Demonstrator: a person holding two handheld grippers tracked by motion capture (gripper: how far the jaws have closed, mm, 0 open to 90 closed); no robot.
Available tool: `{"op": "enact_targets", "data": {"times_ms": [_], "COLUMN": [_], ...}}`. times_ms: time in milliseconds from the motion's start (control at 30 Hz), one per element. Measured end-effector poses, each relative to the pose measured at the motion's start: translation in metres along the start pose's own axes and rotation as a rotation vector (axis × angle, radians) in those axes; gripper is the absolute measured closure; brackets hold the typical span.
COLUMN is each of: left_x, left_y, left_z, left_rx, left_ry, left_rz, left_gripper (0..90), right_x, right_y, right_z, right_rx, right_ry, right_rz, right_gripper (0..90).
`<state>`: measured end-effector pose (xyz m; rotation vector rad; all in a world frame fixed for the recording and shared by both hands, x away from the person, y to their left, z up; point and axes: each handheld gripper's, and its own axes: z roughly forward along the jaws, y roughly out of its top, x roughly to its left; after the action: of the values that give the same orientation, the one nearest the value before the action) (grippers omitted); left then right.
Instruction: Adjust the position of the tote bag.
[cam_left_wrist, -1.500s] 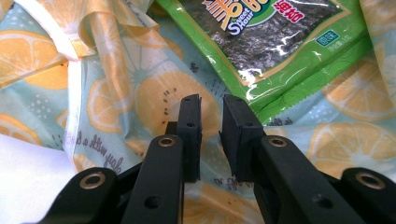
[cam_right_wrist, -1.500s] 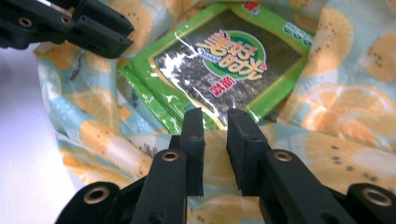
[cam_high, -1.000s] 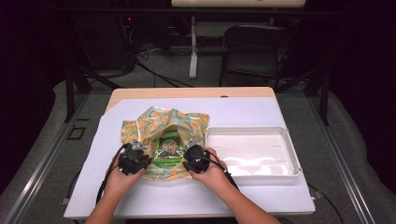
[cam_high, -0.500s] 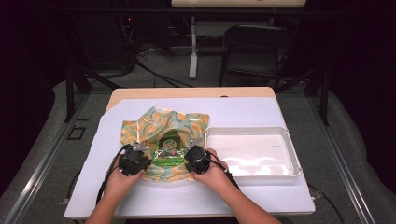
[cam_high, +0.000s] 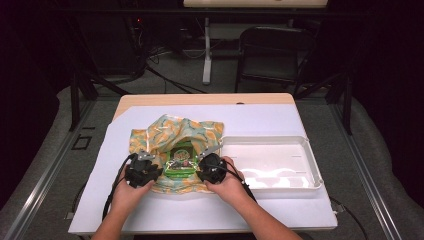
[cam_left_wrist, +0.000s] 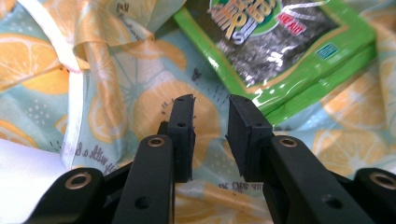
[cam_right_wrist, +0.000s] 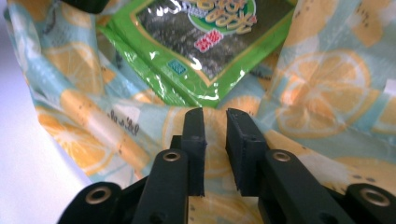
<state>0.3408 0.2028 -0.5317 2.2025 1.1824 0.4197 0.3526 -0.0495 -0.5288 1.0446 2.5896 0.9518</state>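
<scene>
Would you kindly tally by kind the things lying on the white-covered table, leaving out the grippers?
Lemon-print plastic bag: 1
Green snack packet: 1, lying on the bag
White tray: 1, to the right of the bag
Total: 3

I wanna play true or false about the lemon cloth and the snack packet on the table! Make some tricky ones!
1. The green snack packet lies on the lemon-print cloth. True.
2. The white tray holds the packet. False: nothing lies in the tray.
3. The tray sits to the right of the cloth. True.
4. The left gripper is clamped on the packet. False: its jaws stand apart over the cloth, gripping nothing.
5. The cloth has strawberries on it. False: it shows lemon slices.
</scene>
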Motion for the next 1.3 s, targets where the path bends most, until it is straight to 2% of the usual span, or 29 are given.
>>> {"op": "enact_targets", "data": {"times_ms": [200, 267, 367, 500, 600, 633, 667, 700, 733, 767, 800, 833, 867, 900, 933, 967, 1033, 1133, 1267, 1300], "left_x": [-0.003, -0.002, -0.002, -0.002, -0.003, -0.003, -0.003, -0.003, -0.002, -0.002, -0.002, -0.002, -0.001, -0.001, -0.001, -0.001, -0.001, 0.0, 0.001, 0.001], "left_y": [0.0, 0.0, -0.001, -0.002, -0.002, -0.002, -0.002, -0.002, -0.002, -0.002, -0.002, -0.002, -0.002, -0.002, -0.002, -0.002, -0.002, -0.001, -0.001, 0.0], "left_z": [-0.004, -0.005, -0.005, -0.005, -0.004, -0.004, -0.004, -0.004, -0.004, -0.004, -0.004, -0.004, -0.004, -0.005, -0.005, -0.005, -0.005, -0.006, -0.006, -0.007], "left_rx": [-0.025, -0.027, -0.034, -0.038, -0.042, -0.042, -0.044, -0.044, -0.043, -0.043, -0.045, -0.045, -0.041, -0.048, -0.048, -0.051, -0.064, -0.059, -0.077, -0.075], "left_ry": [-0.014, -0.015, -0.014, -0.019, -0.014, -0.014, -0.013, -0.013, -0.012, -0.012, -0.013, -0.013, -0.019, -0.015, -0.015, -0.018, -0.01, -0.017, -0.018, -0.021], "left_rz": [-0.009, -0.007, -0.016, -0.02, -0.018, -0.018, -0.018, -0.018, -0.016, -0.016, -0.015, -0.015, -0.016, -0.017, -0.017, -0.021, -0.024, -0.023, -0.032, -0.032], "left_gripper": [68.3, 68.1, 67.9, 67.7, 67.7, 67.7, 67.7, 67.6, 67.5, 67.3, 67.2, 67.0, 67.0, 66.4, 66.2, 65.9, 65.3, 64.9, 63.4, 63.2], "right_x": [-0.002, -0.003, -0.005, -0.01, -0.014, -0.014, -0.016, -0.015, -0.016, -0.015, -0.015, -0.016, -0.016, -0.014, -0.013, -0.013, -0.011, -0.011, -0.01, -0.009], "right_y": [0.004, 0.006, 0.008, 0.009, 0.009, 0.009, 0.009, 0.008, 0.008, 0.008, 0.007, 0.007, 0.007, 0.006, 0.005, 0.006, 0.006, 0.006, 0.006, 0.005], "right_z": [-0.001, -0.001, 0.001, 0.006, 0.01, 0.012, 0.014, 0.016, 0.016, 0.017, 0.019, 0.019, 0.019, 0.02, 0.022, 0.021, 0.02, 0.02, 0.018, 0.018], "right_rx": [-0.073, -0.094, -0.09, -0.082, -0.056, -0.059, -0.038, -0.033, -0.01, -0.015, -0.016, 0.008, 0.008, 0.031, 0.021, 0.044, 0.053, 0.06, 0.07, 0.058], "right_ry": [0.002, -0.004, -0.016, -0.047, -0.061, -0.063, -0.064, -0.061, -0.054, -0.045, -0.045, -0.046, -0.046, -0.045, -0.04, -0.041, -0.043, -0.042, -0.045, -0.044], "right_rz": [0.02, 0.028, 0.03, 0.045, 0.044, 0.062, 0.054, 0.071, 0.067, 0.076, 0.069, 0.047, 0.047, 0.039, 0.05, 0.034, 0.027, 0.021, 0.01, 0.021], "right_gripper": [70.5, 71.4, 76.4, 80.8, 82.4, 82.4, 82.5, 82.5, 82.4, 82.4, 82.4, 82.3, 82.3, 82.2, 82.2, 82.1, 81.9, 81.4, 79.7, 79.2]}}
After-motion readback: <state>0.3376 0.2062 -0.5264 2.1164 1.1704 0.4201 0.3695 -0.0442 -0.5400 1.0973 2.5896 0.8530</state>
